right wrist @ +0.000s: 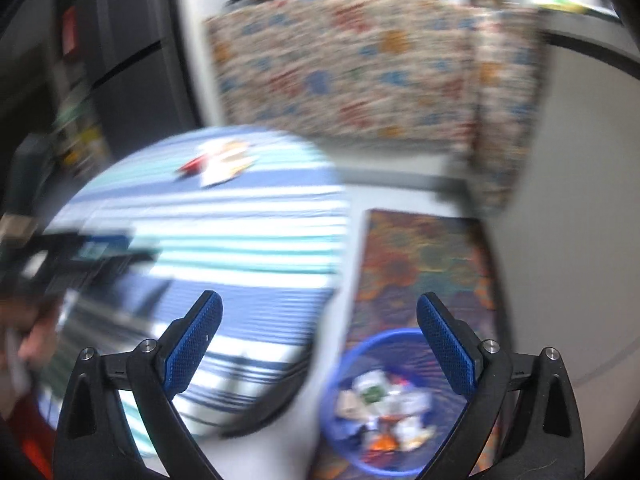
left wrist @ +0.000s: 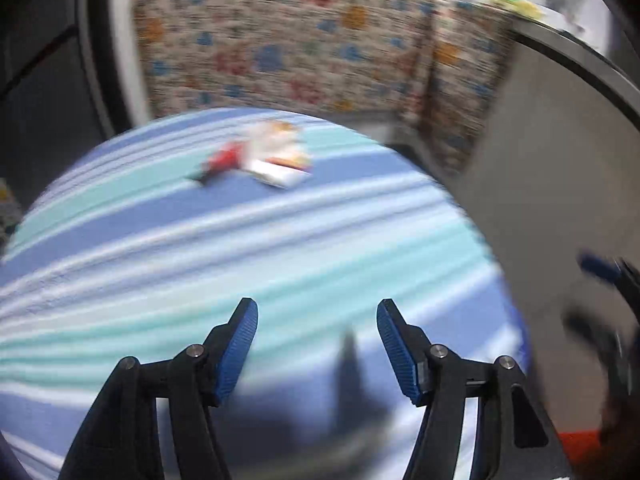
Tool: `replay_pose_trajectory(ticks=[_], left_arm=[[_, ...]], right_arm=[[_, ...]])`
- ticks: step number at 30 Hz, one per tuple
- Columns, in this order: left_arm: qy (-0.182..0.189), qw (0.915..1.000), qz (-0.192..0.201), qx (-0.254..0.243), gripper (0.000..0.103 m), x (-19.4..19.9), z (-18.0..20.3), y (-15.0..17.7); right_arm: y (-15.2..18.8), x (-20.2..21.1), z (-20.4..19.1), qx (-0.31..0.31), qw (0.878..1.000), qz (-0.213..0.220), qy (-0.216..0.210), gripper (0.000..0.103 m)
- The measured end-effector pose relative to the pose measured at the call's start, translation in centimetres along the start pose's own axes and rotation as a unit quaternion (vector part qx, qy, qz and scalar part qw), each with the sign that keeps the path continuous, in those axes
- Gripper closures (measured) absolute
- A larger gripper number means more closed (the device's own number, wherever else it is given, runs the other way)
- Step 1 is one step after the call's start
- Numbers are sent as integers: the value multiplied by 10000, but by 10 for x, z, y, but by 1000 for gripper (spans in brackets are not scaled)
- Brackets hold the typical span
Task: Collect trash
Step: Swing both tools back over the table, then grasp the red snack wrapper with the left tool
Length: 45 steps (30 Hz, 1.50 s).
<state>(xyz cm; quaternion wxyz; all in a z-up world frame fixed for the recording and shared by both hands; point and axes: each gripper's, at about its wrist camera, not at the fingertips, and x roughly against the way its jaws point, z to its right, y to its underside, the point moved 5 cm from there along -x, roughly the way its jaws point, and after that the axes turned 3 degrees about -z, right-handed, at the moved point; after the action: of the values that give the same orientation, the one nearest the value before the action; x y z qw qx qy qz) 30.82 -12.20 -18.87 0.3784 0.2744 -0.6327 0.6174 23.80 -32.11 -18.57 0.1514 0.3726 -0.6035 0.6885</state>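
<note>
left gripper (left wrist: 316, 320) standing partly apart, carrying nothing, facing the wrappers (left wrist: 264, 156) lying at the far side of the striped tabletop (left wrist: 280, 248), likely lining up a pickup | right gripper (right wrist: 320, 320) gaping wide and bare, hovering above the blue bin (right wrist: 340, 360) on the rug (right wrist: 420, 248), trash (right wrist: 384, 412) sitting inside it

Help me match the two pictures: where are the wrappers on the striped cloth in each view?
Left wrist: wrappers lie upper middle, on the far part of the striped cloth.
Right wrist: wrappers lie upper left, on the far part of the striped cloth.
Shared landmark: the floral cloth hanging behind.
</note>
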Motion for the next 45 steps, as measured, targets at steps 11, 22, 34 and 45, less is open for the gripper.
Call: replay_pose_trajectory(ticks=[11, 22, 34, 45], left_arm=[[-127, 9906, -210, -1347, 40, -86, -80, -88], [213, 9709, -60, -2385, 42, -114, -69, -107], [-8, 9957, -101, -920, 86, -70, -99, -60], [-178, 9998, 0, 127, 68, 11, -95, 32]], right_arm=[[2, -58, -97, 1101, 9923, -396, -410, 5], [-7, -80, -90, 822, 9943, -528, -428, 5], [-18, -81, -76, 710, 9962, -446, -239, 5], [-31, -95, -74, 254, 9977, -517, -355, 12]])
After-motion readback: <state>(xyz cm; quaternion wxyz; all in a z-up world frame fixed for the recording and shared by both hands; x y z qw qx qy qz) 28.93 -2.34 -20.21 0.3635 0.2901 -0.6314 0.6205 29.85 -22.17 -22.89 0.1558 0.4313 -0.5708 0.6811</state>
